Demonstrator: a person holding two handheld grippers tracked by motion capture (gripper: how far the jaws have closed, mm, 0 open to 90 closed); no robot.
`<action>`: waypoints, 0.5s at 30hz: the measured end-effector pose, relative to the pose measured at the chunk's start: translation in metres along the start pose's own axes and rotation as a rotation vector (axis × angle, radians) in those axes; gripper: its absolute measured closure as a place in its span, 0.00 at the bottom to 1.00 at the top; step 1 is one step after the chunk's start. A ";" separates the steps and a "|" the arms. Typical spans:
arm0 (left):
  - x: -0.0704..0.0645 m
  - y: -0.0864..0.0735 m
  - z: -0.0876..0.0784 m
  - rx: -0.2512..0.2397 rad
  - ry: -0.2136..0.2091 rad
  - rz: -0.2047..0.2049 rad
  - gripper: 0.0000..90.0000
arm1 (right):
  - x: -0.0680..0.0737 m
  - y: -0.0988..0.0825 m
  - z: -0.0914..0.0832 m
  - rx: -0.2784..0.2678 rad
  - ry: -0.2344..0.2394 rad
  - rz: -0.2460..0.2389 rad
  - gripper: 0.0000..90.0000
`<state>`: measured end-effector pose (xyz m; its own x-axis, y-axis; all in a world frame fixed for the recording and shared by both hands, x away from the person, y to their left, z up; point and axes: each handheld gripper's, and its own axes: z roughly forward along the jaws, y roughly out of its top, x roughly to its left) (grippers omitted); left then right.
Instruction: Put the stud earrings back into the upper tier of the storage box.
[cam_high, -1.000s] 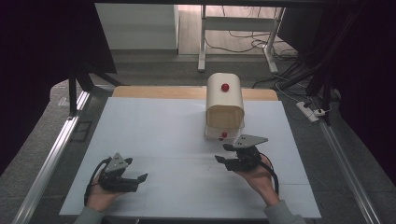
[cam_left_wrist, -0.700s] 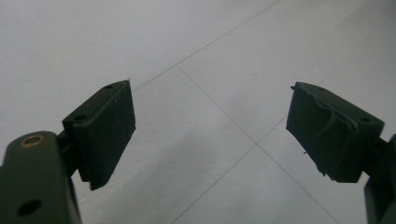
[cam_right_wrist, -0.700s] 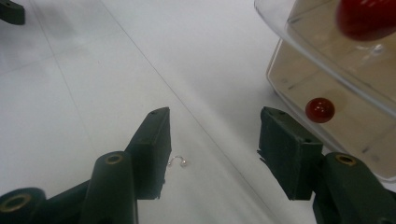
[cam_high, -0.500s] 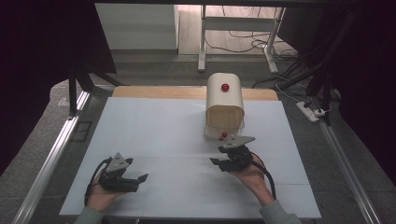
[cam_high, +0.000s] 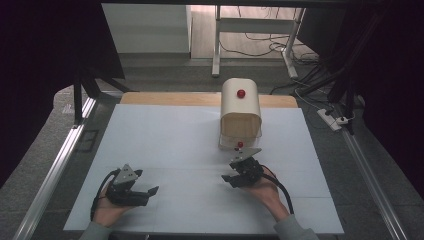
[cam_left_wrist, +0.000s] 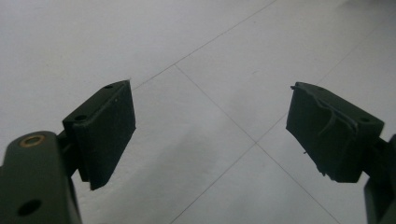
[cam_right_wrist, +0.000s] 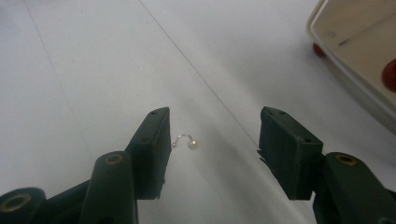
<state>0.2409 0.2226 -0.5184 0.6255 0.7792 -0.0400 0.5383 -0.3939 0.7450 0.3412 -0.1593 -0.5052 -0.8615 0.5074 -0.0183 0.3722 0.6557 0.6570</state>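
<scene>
Item: earring (cam_right_wrist: 186, 141), tiny. Thin silvery wire bent in hook, small pale bead at one end. Lies flat on white table (cam_high: 165, 135), right of centre, toward near edge, between jaws of right claw (cam_right_wrist: 212, 144); jaws apart, no contact. Cream box (cam_high: 240, 114) with red knob near, toward far edge. Left claw (cam_left_wrist: 210, 126): jaws apart, nothing between, over bare table.

Small hooked earring (cam_right_wrist: 186, 141): lies between my right gripper (cam_right_wrist: 212, 147) jaws, too small for me to tell its make; indiscernible from the high view. Cream box (cam_right_wrist: 359, 51): cut off by the right gripper view's edge. My left gripper (cam_left_wrist: 210, 135): jaw bases cropped at the frame's bottom.
</scene>
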 end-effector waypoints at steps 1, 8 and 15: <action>0.000 0.000 0.000 0.000 0.000 0.000 0.17 | 0.000 0.000 0.002 0.003 -0.006 -0.004 0.48; 0.000 0.000 0.000 0.001 0.000 -0.001 0.17 | 0.001 0.000 0.010 0.024 -0.015 -0.012 0.49; 0.000 0.000 0.000 0.002 0.000 0.000 0.17 | 0.002 0.001 0.014 0.026 -0.028 -0.020 0.53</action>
<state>0.2411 0.2225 -0.5186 0.6258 0.7790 -0.0400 0.5392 -0.3949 0.7439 0.3449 -0.1497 -0.5154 -0.8591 0.5091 -0.0525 0.3641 0.6801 0.6363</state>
